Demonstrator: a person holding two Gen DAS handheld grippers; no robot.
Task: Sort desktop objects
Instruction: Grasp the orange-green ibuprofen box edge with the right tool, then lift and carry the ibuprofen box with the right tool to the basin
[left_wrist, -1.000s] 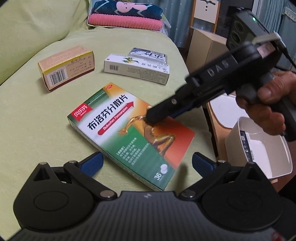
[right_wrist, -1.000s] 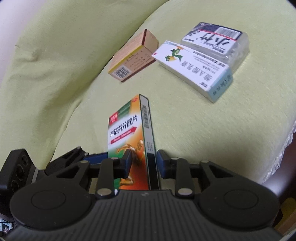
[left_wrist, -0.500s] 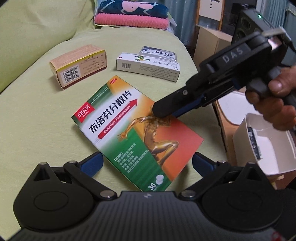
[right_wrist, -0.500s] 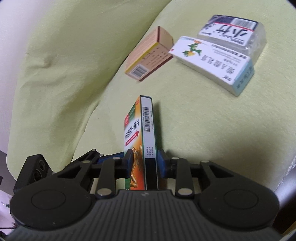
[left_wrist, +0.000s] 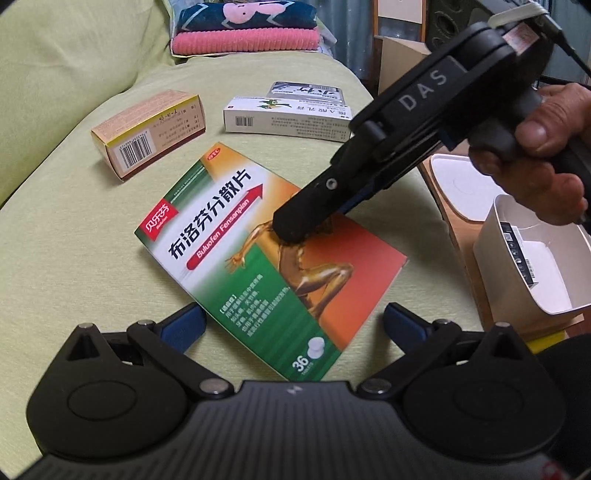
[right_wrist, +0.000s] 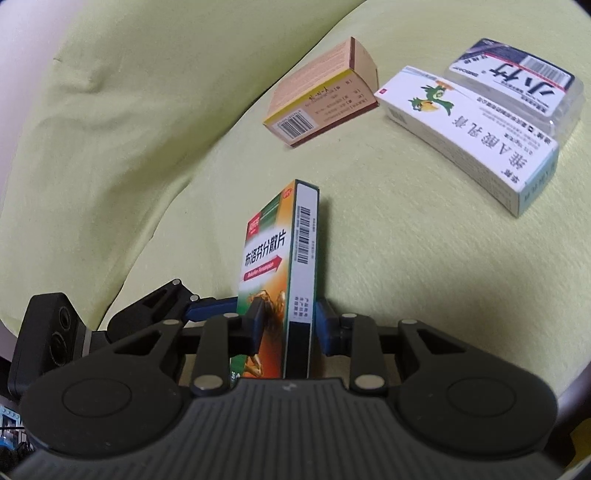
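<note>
The green-and-orange ibuprofen tablet box is clamped by its thin faces in the right gripper. Behind it on the yellow-green cushion lie a tan carton, a white ointment box and a clear-wrapped pack.

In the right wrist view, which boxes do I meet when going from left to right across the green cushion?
Green-orange ibuprofen box held in the right tool → tan box with barcode → white box with green bird → clear-wrapped packet.

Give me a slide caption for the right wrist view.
Right gripper clamps the ibuprofen box edge-on above the green sofa cushion.
</note>
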